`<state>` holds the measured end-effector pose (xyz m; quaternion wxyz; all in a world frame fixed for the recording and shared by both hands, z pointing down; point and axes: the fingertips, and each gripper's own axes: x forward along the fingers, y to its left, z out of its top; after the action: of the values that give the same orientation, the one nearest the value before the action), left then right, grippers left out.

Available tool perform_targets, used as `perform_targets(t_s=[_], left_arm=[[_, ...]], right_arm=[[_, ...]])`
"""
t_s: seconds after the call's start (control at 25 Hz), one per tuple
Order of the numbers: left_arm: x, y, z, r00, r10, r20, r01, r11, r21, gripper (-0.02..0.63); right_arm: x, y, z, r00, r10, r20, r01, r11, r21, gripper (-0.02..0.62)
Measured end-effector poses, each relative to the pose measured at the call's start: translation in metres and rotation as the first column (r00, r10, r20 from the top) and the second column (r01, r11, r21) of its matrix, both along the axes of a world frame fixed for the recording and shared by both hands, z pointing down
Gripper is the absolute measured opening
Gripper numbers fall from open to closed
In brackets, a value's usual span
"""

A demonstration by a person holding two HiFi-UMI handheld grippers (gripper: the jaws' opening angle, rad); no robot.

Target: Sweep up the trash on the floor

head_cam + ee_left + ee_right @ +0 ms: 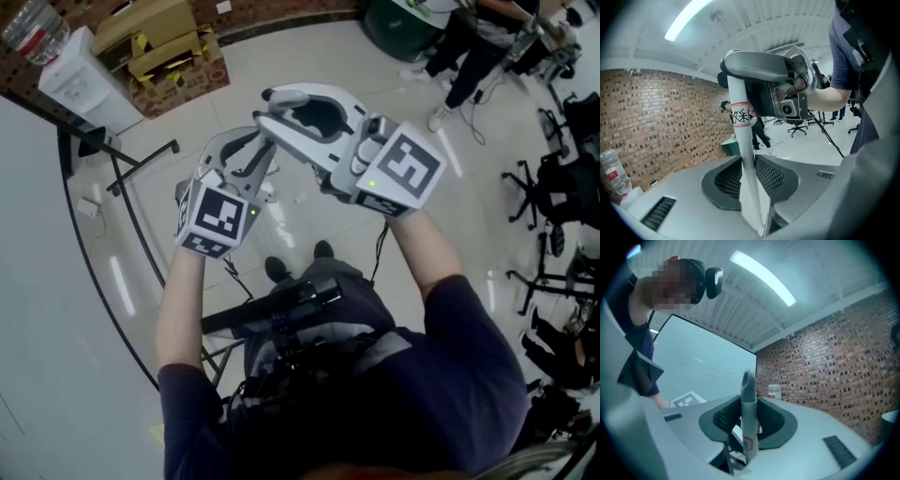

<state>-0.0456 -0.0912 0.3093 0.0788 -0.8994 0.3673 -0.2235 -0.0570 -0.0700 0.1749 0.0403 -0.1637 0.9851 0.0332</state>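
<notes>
Both grippers are raised in front of me, close together. My left gripper [251, 142] [748, 176] is shut on a white pole [742, 136] that carries a red band and a handwritten label. The pole runs up to my right gripper [787, 96]. The right gripper [307, 106] [749, 420] is shut on a grey handle end [748, 397] with a rounded tip and a small red-edged sticker. The lower end of the pole is hidden. Small white scraps [301, 199] lie on the pale floor far below the grippers.
Cardboard boxes [173, 47] and a water dispenser [80, 84] stand along the brick wall. A black stand [131, 164] spreads its legs by a white panel on the left. Another person [469, 52], a green bin [403, 23] and office chairs [553, 192] are at the right.
</notes>
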Motion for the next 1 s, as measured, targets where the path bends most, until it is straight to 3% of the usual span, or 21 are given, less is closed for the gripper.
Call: perform_targets(t_s=[0.12, 0.36, 0.52, 0.68, 0.84, 1.0], left_arm=[[0.004, 0.012, -0.014, 1.0, -0.008, -0.015, 0.009, 0.998, 0.069, 0.091], [0.009, 0.009, -0.012, 0.995, -0.034, -0.09, 0.038, 0.998, 0.04, 0.091], [0.03, 0.011, -0.014, 0.998, -0.031, -0.055, 0.034, 0.998, 0.059, 0.091], [0.067, 0.017, -0.021, 0.999, -0.04, -0.021, 0.042, 0.996, 0.073, 0.091], [0.107, 0.023, -0.023, 0.995, -0.095, 0.005, 0.094, 0.992, 0.086, 0.091], [0.153, 0.038, -0.011, 0.989, -0.15, 0.015, 0.149, 0.987, 0.057, 0.091]], right_arm=[[0.004, 0.022, -0.01, 1.0, 0.022, -0.019, -0.021, 0.997, 0.076, 0.12], [0.008, 0.036, -0.004, 0.995, 0.057, -0.084, -0.046, 0.99, 0.133, 0.123], [0.031, 0.039, -0.004, 0.996, 0.065, -0.059, -0.058, 0.992, 0.114, 0.126], [0.072, 0.038, -0.013, 0.999, 0.044, 0.028, -0.045, 0.998, 0.041, 0.129], [0.113, 0.037, -0.017, 0.995, -0.007, 0.095, 0.009, 1.0, -0.017, 0.13], [0.157, 0.047, -0.007, 0.989, -0.103, 0.104, 0.11, 0.992, -0.058, 0.132]])
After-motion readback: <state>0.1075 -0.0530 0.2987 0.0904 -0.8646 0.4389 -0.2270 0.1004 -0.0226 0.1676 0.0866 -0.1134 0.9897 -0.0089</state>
